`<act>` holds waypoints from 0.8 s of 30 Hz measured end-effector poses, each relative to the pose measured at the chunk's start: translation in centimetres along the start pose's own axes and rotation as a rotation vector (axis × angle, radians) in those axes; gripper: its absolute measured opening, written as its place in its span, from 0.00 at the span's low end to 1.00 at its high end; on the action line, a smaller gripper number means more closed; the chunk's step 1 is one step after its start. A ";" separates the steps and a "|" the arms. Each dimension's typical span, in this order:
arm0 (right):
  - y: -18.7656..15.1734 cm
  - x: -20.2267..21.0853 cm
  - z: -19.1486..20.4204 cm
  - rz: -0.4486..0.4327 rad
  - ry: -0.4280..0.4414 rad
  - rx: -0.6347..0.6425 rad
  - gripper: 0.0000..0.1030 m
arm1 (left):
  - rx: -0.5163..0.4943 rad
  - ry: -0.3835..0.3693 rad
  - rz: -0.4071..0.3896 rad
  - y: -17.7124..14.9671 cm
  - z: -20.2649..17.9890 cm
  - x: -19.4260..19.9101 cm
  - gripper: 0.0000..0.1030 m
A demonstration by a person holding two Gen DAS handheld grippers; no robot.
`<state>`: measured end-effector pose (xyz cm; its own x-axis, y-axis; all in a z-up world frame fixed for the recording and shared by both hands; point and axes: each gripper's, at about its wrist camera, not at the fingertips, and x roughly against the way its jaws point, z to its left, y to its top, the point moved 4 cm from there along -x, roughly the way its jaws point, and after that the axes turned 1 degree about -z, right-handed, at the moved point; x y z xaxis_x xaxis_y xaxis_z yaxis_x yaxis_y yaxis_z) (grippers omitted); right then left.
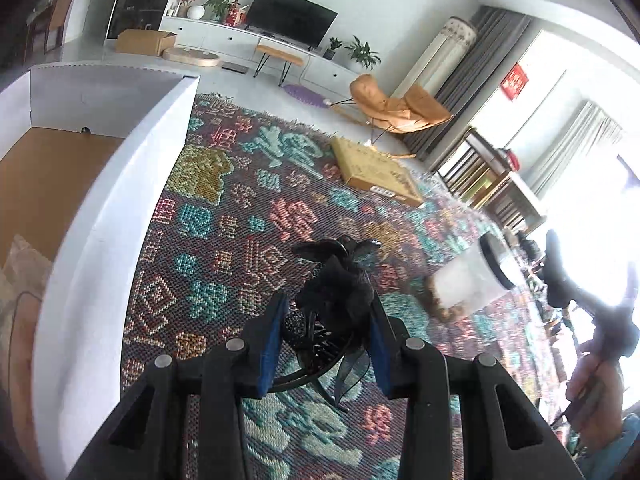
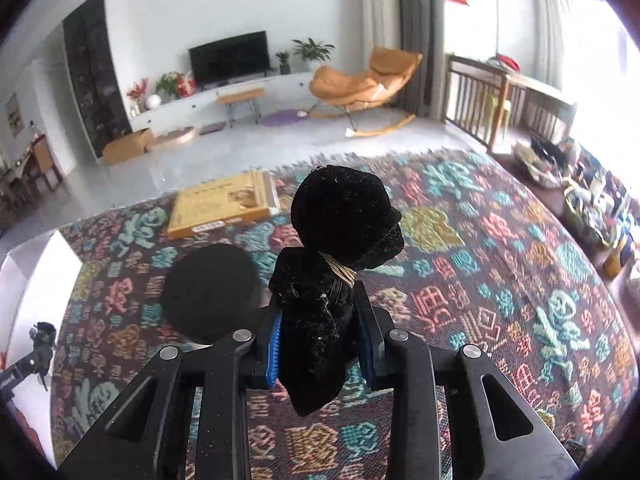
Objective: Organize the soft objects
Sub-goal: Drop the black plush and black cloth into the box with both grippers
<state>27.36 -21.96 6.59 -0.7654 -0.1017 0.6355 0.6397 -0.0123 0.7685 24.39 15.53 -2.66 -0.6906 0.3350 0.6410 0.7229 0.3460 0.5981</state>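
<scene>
My left gripper point(image 1: 328, 312) is shut on a black hair ornament point(image 1: 340, 280) with gauze petals, beads and a thin band, lifted above the patterned rug point(image 1: 240, 216). Its blue pads point(image 1: 272, 344) press on both sides. My right gripper point(image 2: 318, 312) is shut on a black velvet soft piece point(image 2: 344, 220) bound with gold thread, which sticks up past the fingertips. A round black soft object point(image 2: 212, 292) lies on the rug point(image 2: 460, 280) left of the right gripper. In the right wrist view the left gripper point(image 2: 38, 344) shows at the far left edge, carrying its ornament.
A white-walled box point(image 1: 120, 208) with a brown floor stands left of the left gripper. A flat yellow box point(image 1: 376, 168) lies farther out on the rug. A clear jar with a black lid point(image 1: 476, 276) lies to the right. A hand point(image 1: 592, 384) appears at the right edge.
</scene>
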 end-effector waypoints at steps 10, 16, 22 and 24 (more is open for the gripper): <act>-4.6 9.1 31.4 0.128 0.648 0.206 0.33 | -0.036 0.284 -0.086 0.4 11.0 17.9 0.37; -10.8 8.7 41.5 0.334 0.834 0.200 0.82 | 0.048 0.528 -0.139 -1.0 18.0 23.6 0.94; -12.4 9.7 39.1 0.301 0.714 0.197 0.82 | 0.018 0.572 -0.174 -1.5 17.7 24.5 0.94; -12.7 10.4 38.0 0.284 0.644 0.242 0.82 | -0.024 0.618 -0.170 -1.8 16.6 24.4 0.94</act>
<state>8.57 14.90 6.26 -0.3328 -0.6322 0.6997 0.7165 0.3129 0.6235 5.92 37.66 3.90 -0.6609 -0.2923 0.6912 0.6097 0.3280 0.7216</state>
